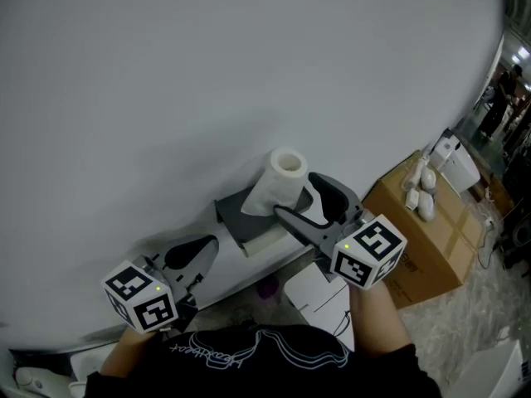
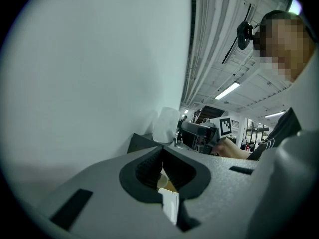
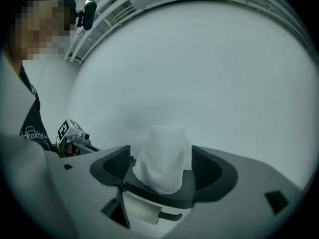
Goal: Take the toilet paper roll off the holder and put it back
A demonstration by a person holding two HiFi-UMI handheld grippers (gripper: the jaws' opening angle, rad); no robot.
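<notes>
A white toilet paper roll (image 1: 282, 178) stands upright on the top shelf of the dark wall holder (image 1: 235, 215), with a loose sheet hanging down its front. My right gripper (image 1: 297, 196) is open at the roll. In the right gripper view the roll (image 3: 162, 164) stands between the two pads (image 3: 115, 164), with small gaps on both sides. Below the shelf (image 3: 164, 198) is a pale cylinder on the holder's arm (image 3: 143, 211). My left gripper (image 1: 207, 247) hangs lower left of the holder, shut and empty. In its own view the left gripper (image 2: 162, 156) has its pad tips together, and the roll (image 2: 165, 125) is beyond them.
The white wall (image 1: 207, 73) fills the space behind the holder. A cardboard box (image 1: 427, 243) with white objects on top sits to the right. A white box (image 1: 319, 293) lies on the floor below the holder.
</notes>
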